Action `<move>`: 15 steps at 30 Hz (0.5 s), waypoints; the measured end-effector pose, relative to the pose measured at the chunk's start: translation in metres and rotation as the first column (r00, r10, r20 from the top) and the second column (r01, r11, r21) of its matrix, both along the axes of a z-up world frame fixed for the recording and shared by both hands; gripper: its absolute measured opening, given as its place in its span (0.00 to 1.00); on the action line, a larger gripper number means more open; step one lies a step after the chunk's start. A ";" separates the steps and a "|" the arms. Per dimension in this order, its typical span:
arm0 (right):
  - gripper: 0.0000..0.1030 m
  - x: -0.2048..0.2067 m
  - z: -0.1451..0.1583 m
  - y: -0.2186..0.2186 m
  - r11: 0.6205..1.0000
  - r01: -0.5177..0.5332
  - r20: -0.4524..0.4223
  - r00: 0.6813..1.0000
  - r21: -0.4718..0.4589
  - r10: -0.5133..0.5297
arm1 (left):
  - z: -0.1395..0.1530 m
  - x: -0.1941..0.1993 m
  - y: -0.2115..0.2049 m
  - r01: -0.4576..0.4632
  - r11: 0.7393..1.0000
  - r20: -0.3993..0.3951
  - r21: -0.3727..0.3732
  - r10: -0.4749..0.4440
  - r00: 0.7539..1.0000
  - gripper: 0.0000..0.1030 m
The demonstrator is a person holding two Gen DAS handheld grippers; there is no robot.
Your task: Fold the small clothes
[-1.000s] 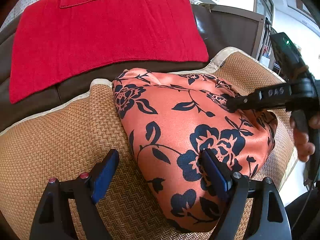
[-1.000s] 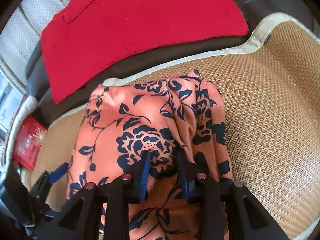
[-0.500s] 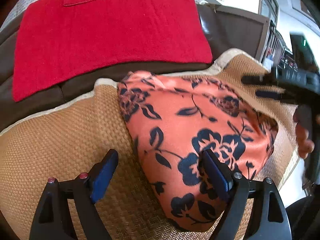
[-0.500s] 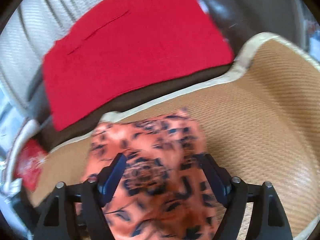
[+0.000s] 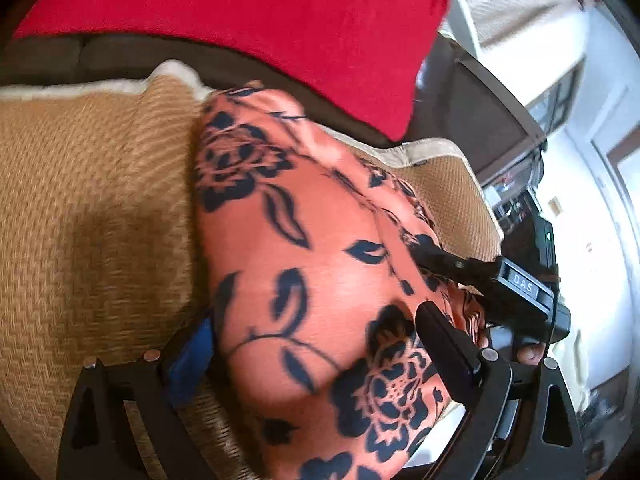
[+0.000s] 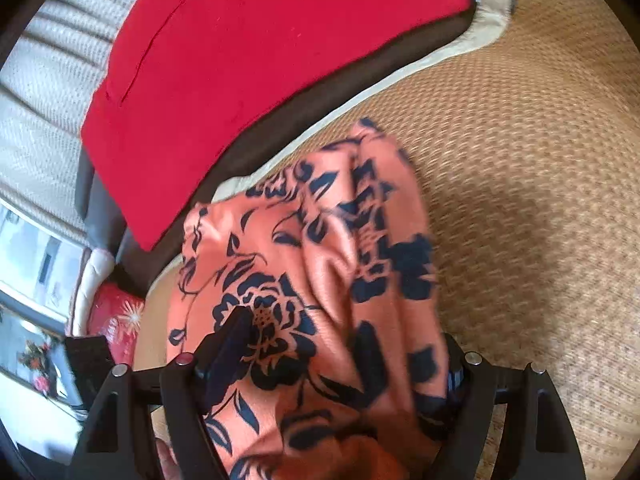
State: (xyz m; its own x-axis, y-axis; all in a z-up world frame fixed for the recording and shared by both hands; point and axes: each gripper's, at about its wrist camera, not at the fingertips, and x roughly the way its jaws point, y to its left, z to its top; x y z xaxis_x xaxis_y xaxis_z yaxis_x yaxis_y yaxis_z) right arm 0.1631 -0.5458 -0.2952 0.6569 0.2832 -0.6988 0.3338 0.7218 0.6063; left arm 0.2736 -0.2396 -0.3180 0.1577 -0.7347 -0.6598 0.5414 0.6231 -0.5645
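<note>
The woven mat (image 5: pixel 80 208) covers the sofa seat and serves as the landmark. Behind the mat, a red cloth (image 5: pixel 248 20) drapes the brown backrest. On the mat, toward its back edge, lies the orange floral garment (image 5: pixel 304 248), already bundled into a thick, rounded fold with loose pleats on one side.

The left gripper (image 5: pixel 316 356) straddles the garment's near end; its jaws have just been opening and stand wide, the cloth between them but not pinched. The right gripper (image 6: pixel 340 360) likewise sits over the garment, jaws spread and not pressing, having opened within the last second.

This looks like a re-grasp between folds. The next move likely calls for both grippers to close on matching edges, then lift and carry the cloth over evenly.
</note>
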 end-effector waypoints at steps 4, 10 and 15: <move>0.66 0.009 0.002 0.022 0.996 -0.039 0.001 0.999 -0.079 0.040 | 0.007 -0.010 -0.008 0.001 1.000 0.073 0.011 -0.002 0.997 0.92; 0.48 0.017 0.016 0.060 0.980 -0.092 0.030 0.995 -0.177 0.098 | 0.030 -0.012 0.005 -0.019 1.000 0.132 -0.023 0.022 0.991 0.80; 0.45 0.022 0.035 0.108 0.961 -0.157 0.089 0.979 -0.229 0.181 | 0.065 -0.025 0.030 -0.022 1.000 0.244 -0.016 0.025 0.969 0.80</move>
